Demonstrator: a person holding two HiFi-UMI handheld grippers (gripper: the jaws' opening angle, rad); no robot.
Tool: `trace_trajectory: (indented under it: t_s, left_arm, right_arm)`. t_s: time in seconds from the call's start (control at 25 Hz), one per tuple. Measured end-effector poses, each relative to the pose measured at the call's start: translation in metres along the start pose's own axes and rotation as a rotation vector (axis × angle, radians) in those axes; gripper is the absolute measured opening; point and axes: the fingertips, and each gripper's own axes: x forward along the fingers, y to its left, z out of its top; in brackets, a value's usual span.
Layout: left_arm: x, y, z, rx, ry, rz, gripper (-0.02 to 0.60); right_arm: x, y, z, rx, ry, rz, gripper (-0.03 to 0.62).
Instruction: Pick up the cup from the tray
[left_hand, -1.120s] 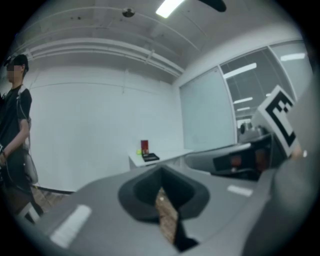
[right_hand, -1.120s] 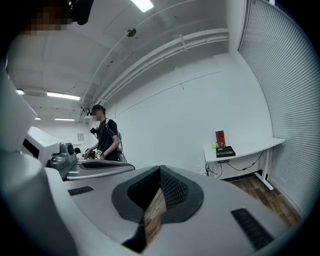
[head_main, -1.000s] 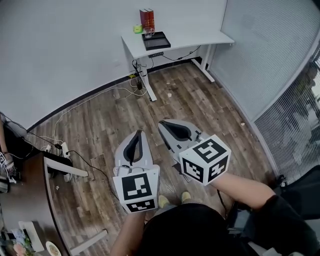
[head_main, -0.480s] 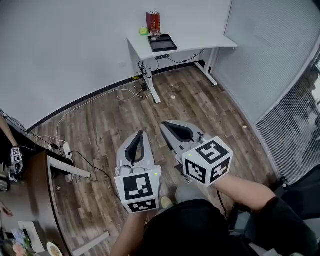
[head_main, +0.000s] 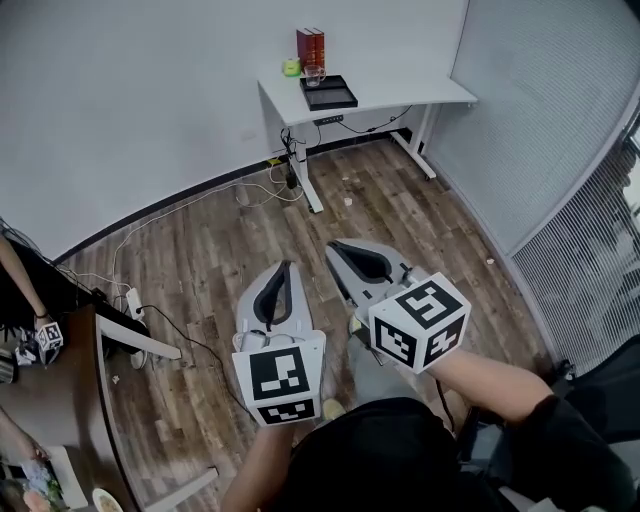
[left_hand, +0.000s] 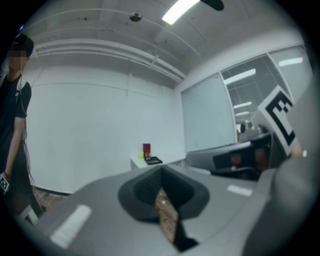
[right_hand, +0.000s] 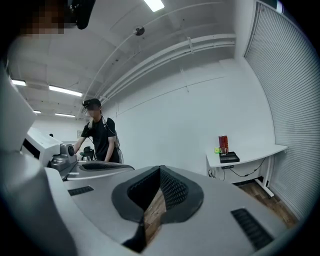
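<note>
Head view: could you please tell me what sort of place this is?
Probably an office or lab room: a white desk with cables beneath it, slatted blinds along the right side, and a power strip on the wood floor.

White desk (head_main: 412, 90) on wood floor (head_main: 200, 262).

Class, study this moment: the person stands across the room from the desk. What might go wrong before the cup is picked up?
The cup stands beside the red books; a hasty reach may knock either. The left hand-held gripper and right hand-held gripper are shut and must open first. Cables trail across the floor near the desk: a trip hazard.
</note>
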Motion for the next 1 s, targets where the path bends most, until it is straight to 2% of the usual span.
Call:
trace_trajectory:
  t_s: [0.56,0.8,1.0]
  left_arm:
    - [0.033,0.026,0.002,0.033,0.007,0.04,0.002]
    - [0.076,0.03,-0.001,0.05,0.022,0.054,0.002]
    - [0.137,0.043,-0.003,0.061,0.043,0.062,0.002]
  right_arm:
    - [0.043,-0.017,0.006,0.002,-0.017,0.048,0.015]
    - [0.072,-0.051,0.003,0.021,-0.017,0.075,0.015]
    - [0.116,-0.097,0.005,0.038,-0.013,0.089,0.015]
